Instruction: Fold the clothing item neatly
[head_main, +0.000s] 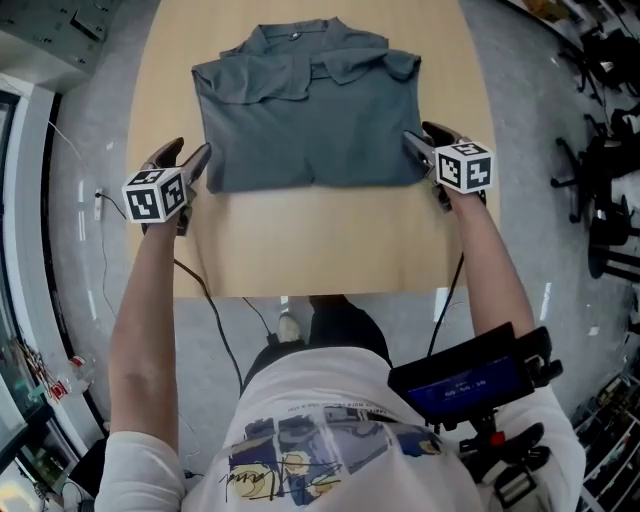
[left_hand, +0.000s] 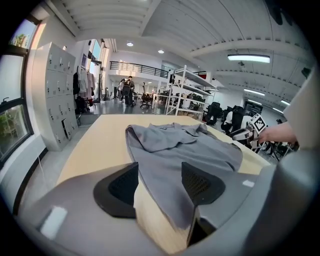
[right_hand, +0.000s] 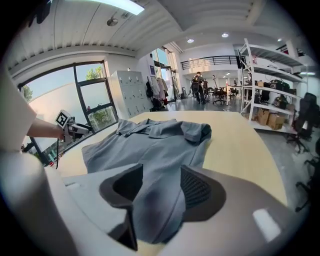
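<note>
Straddling the shirt's (head_main: 310, 110) two near corners, the left gripper (head_main: 193, 150) and right gripper (head_main: 418, 135) hold their jaws apart, with cloth between them but not pinched. The shirt lies flat on the surface (head_main: 320, 240), extending ahead of both jaws. Likely faults: closing on the top layer only, or lifting unevenly, would skew the fold.

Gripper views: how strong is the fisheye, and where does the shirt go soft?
Left gripper view: heavy fisheye with black vignette corners; shirt sharp farther out, its near corner smeared between the jaws. Right gripper view: same distortion, hem blurred at the jaws, ceiling light blown out. Head view: milder barrel bend at the edges, even light on the table.
</note>
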